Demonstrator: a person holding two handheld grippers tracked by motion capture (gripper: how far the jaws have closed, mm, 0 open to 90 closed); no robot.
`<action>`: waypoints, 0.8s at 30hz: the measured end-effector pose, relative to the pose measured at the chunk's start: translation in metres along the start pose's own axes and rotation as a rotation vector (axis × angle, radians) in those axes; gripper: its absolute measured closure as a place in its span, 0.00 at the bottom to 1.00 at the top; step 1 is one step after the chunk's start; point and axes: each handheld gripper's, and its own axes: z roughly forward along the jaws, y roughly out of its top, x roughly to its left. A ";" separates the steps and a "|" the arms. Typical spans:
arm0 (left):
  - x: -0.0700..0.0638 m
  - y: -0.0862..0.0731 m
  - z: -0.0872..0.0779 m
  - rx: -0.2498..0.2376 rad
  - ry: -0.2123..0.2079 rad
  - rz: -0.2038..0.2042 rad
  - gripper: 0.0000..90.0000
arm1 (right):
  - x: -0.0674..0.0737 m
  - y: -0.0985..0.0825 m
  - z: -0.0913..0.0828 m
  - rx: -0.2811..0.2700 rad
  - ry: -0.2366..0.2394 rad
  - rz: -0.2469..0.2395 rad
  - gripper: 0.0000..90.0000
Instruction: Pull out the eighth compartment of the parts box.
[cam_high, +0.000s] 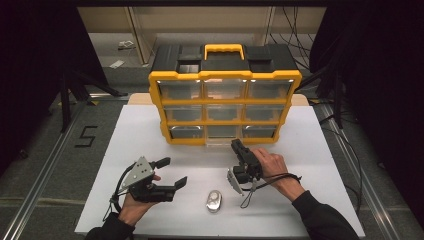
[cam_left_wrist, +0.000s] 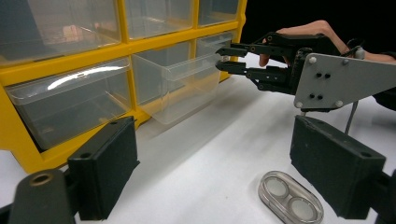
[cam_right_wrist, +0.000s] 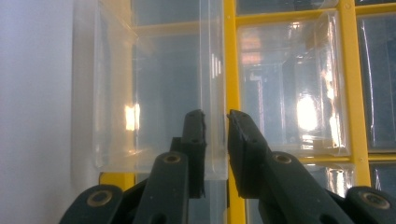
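Observation:
A yellow and black organizer with clear drawers stands at the back of the white table. Its bottom middle drawer is pulled partly out. My right gripper is at that drawer's front. In the right gripper view the right gripper is shut on the clear front lip of the drawer. In the left gripper view the right gripper pinches the drawer at its rim. My left gripper rests open near the front left, holding nothing. A small clear two-well case lies between the hands.
The white table has bare room left of the organizer and along the front. In the left gripper view the clear case lies just inside the right pad. Dark stands and cables flank the table.

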 end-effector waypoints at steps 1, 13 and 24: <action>0.000 0.000 0.000 0.001 0.000 0.000 0.17 | 0.000 0.000 0.000 -0.001 0.001 0.005 0.87; 0.000 0.000 0.000 -0.002 0.002 -0.001 0.17 | 0.001 0.000 -0.006 -0.006 0.002 -0.003 0.87; 0.000 0.000 0.000 0.000 0.002 0.001 0.17 | 0.002 0.001 -0.010 -0.011 0.003 -0.008 0.87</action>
